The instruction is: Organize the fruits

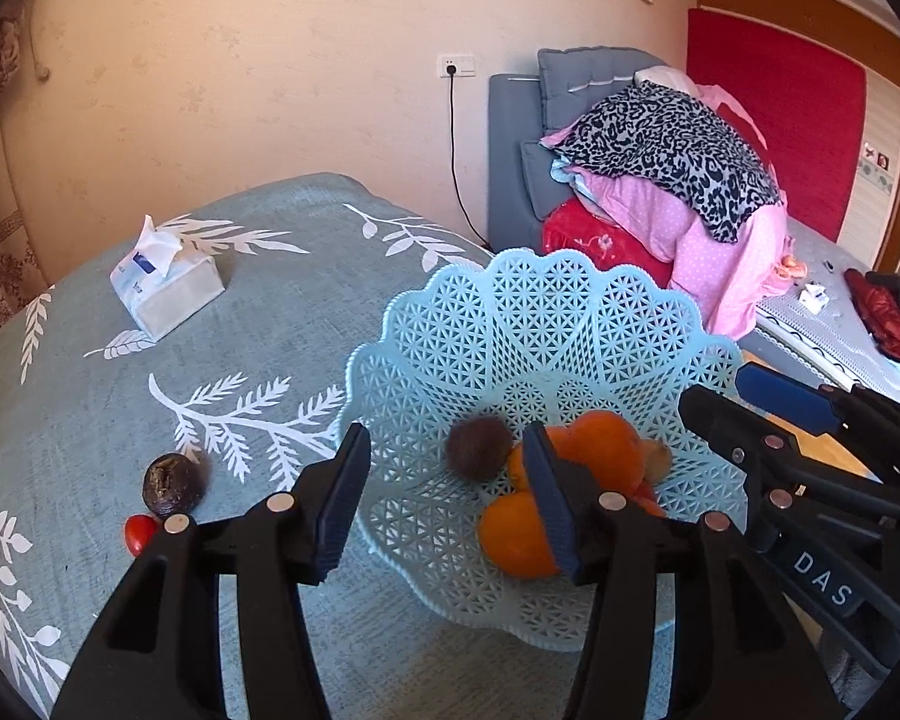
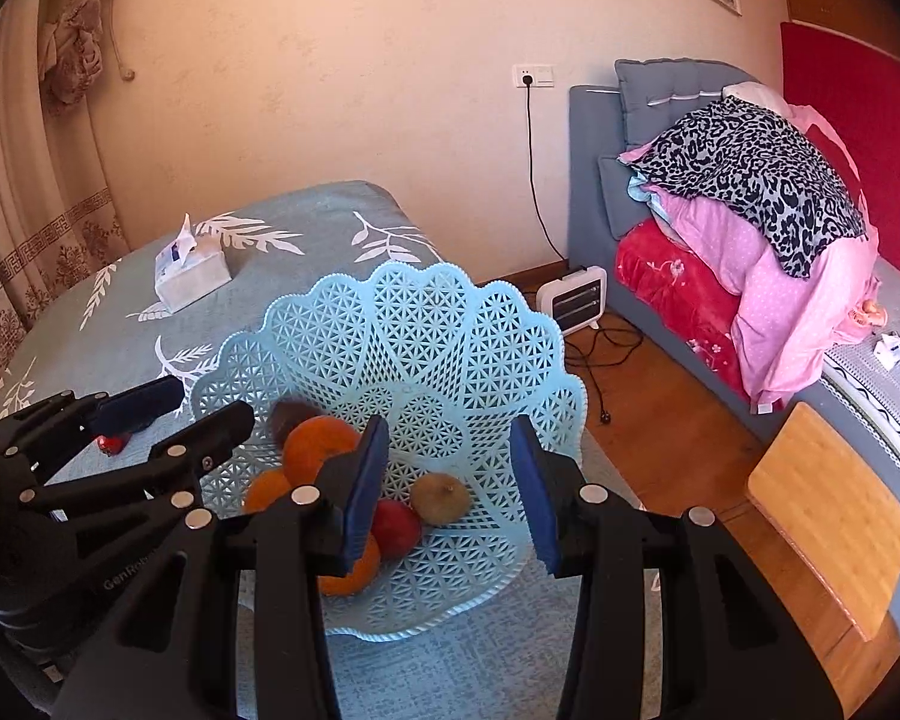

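Note:
A light blue lattice basket stands on the table. In it lie several oranges, a dark brown fruit that looks blurred, a red fruit and a tan fruit. On the cloth to the left lie a dark wrinkled fruit and a small red tomato. My left gripper is open and empty over the basket's near left side. My right gripper is open and empty over the basket's near side.
The table has a grey-blue cloth with white leaves. A tissue box stands at the back left. To the right are a wooden floor, a small heater, a cable and a bed piled with bedding.

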{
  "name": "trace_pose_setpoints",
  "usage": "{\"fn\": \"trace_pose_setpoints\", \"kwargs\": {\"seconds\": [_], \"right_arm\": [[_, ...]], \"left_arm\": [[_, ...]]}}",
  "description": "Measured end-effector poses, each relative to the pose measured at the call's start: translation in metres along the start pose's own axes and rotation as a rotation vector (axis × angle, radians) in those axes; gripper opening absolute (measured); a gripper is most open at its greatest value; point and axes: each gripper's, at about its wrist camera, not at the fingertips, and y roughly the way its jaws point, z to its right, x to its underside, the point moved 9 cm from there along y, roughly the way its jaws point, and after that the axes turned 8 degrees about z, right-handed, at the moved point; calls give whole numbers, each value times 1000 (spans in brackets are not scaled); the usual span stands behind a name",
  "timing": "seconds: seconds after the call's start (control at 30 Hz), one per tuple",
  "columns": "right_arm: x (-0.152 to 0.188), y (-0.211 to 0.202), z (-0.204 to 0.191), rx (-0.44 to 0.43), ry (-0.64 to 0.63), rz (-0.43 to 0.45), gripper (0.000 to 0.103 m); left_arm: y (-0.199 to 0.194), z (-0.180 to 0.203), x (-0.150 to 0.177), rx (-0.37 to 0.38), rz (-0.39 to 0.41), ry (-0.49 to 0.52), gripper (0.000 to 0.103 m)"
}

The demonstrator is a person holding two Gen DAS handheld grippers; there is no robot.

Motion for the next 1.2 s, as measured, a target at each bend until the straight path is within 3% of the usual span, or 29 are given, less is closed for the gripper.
{"fn": "trace_pose_setpoints", "kwargs": {"seconds": [0.67, 0.73, 0.8, 1.2], "right_arm": [[0, 0, -17, -15, -19, -7, 45], [0, 1, -20, -18, -19, -8, 46], [-1, 0, -22, -19, -18, -1, 58], [1, -2, -48, -88, -34, -7, 58]], "left_arm": [[-11, -34, 3, -60, 6, -67, 81], [-13, -38, 4, -68, 8, -73, 82], [-14, -43, 4, -75, 8, -81, 83], [-21, -72, 12, -124, 8, -118, 87]]}}
